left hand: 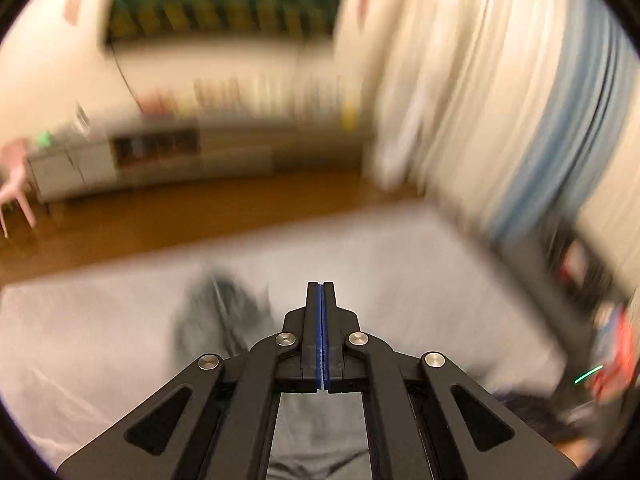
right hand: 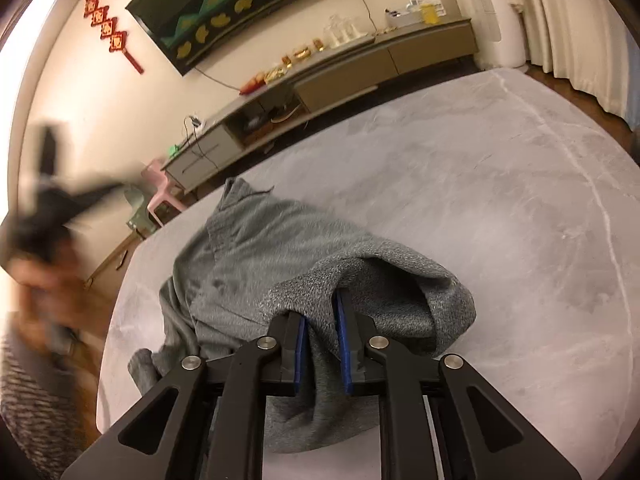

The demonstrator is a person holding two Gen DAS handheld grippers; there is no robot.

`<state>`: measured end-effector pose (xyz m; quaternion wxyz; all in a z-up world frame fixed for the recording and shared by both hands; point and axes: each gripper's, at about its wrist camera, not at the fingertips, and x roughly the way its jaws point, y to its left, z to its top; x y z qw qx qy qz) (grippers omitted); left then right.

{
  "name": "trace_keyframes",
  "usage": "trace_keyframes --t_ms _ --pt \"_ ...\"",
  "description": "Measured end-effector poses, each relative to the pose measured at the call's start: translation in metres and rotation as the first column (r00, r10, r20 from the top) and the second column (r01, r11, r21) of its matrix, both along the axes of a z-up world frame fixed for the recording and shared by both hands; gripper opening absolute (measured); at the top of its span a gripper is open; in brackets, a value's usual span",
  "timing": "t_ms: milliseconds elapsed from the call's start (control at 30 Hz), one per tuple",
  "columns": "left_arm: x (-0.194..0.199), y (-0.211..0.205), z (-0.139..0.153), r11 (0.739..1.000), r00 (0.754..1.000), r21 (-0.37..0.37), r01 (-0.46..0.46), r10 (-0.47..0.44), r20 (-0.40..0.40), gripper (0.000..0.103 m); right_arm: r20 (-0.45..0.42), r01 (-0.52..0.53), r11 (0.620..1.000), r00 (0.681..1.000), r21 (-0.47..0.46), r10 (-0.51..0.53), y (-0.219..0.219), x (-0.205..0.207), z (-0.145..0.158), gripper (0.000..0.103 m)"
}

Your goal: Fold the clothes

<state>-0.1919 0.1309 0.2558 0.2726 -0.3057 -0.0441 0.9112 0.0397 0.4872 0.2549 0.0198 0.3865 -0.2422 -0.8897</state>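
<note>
A grey knit garment lies crumpled on the pale grey table. My right gripper is shut on a thick fold of it. Cloth fills the gap between the blue pads and humps over the fingertips, hiding the left tip. The left wrist view is motion-blurred. In it my left gripper is shut, pads together with nothing between them, above the table and to the right of the blurred garment. From the right wrist camera, the left gripper appears as a dark blur in a hand at the far left.
A long low cabinet carrying small items runs along the far wall under a dark wall panel. Pink and green stools stand past the table's left end. Pale curtains hang at the right. A person's sleeve is at lower left.
</note>
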Motion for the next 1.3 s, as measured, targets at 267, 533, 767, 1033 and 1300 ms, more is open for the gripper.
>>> trace_keyframes --t_ms 267,533,767,1033,1300 --pt "0.000 -0.065 -0.057 1.000 0.955 -0.004 -0.014 0.015 0.296 0.070 -0.026 -0.010 0.999 1.000 0.051 0.012 -0.037 0.002 0.002 0.063" --pt "-0.039 0.026 -0.233 0.970 0.827 -0.238 0.052 0.092 0.554 0.070 -0.017 -0.018 0.998 1.000 0.067 0.019 -0.050 0.006 -0.011 0.072" --pt "-0.050 0.054 -0.277 0.983 0.735 -0.144 0.113 0.015 0.678 0.070 0.009 -0.058 0.998 0.998 0.035 0.057 -0.045 0.000 -0.014 0.073" --pt "-0.025 0.073 -0.204 0.990 0.871 -0.063 0.124 -0.078 0.486 0.015 -0.003 -0.066 0.997 0.998 0.043 0.067 -0.049 0.007 -0.010 0.073" --pt "0.034 -0.103 0.082 0.912 0.999 0.410 -0.031 0.047 -0.028 0.013 -0.130 -0.067 0.996 0.989 0.060 0.075 -0.050 0.024 0.010 0.077"
